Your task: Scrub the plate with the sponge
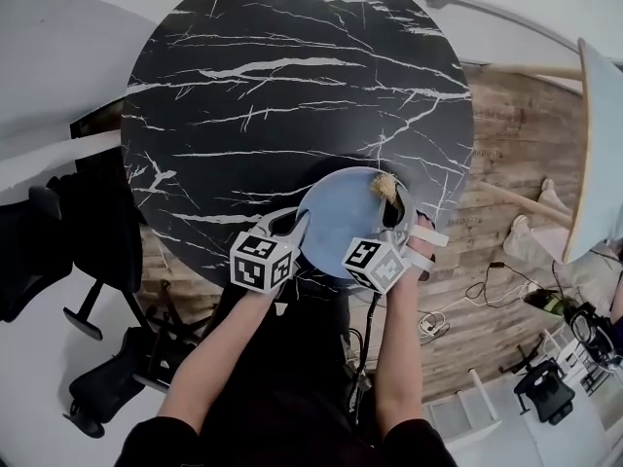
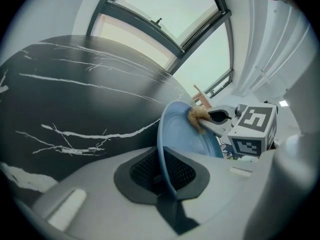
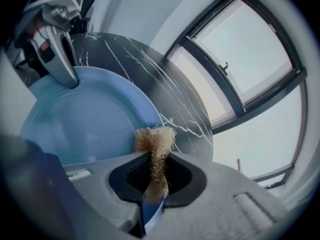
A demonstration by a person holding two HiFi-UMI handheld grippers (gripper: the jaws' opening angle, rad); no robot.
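Blue plate (image 1: 336,227) is held tilted at the near edge of the black marbled desk (image 1: 292,86). We grip its near rim in our left claw (image 2: 163,171), whose narrow jaws are clamped on the edge. On the opposite rim, at the far right, we press the tan fibrous sponge (image 3: 156,141), pinched tight in our right claw (image 3: 155,178).

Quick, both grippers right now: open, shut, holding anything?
Left gripper: jaws closed on the rim of the plate.
Right gripper: jaws closed on the sponge.
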